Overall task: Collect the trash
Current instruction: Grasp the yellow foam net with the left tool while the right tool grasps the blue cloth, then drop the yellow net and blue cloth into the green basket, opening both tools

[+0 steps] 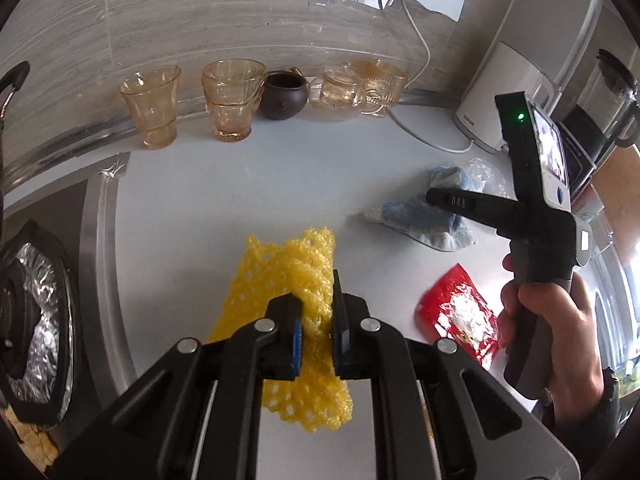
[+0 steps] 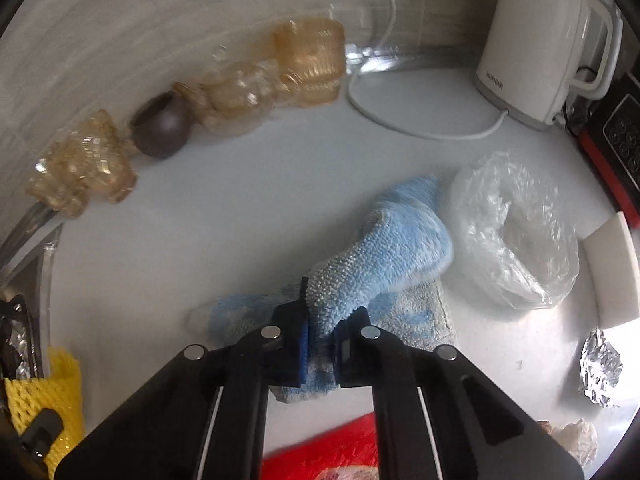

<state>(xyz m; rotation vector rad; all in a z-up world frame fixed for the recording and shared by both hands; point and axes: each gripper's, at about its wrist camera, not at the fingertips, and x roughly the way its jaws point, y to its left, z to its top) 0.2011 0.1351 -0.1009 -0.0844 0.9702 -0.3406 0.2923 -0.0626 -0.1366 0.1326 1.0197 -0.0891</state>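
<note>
While the left tool (image 1: 316,334) pinches the yellow foam net (image 1: 288,280) between nearly closed fingers at the near middle of the bench (image 1: 224,184), the right tool (image 2: 322,342) clamps a fold of the blue cloth (image 2: 400,240). Collecting seems mid-way; next, likely carrying the net off, with the red wrapper (image 1: 460,316) and clear bag (image 2: 516,228) lying right.

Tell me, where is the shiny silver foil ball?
In the right wrist view, the crumpled foil ball sits on the white counter at the far right edge, below the clear plastic bag and right of the blue cloth.
</note>
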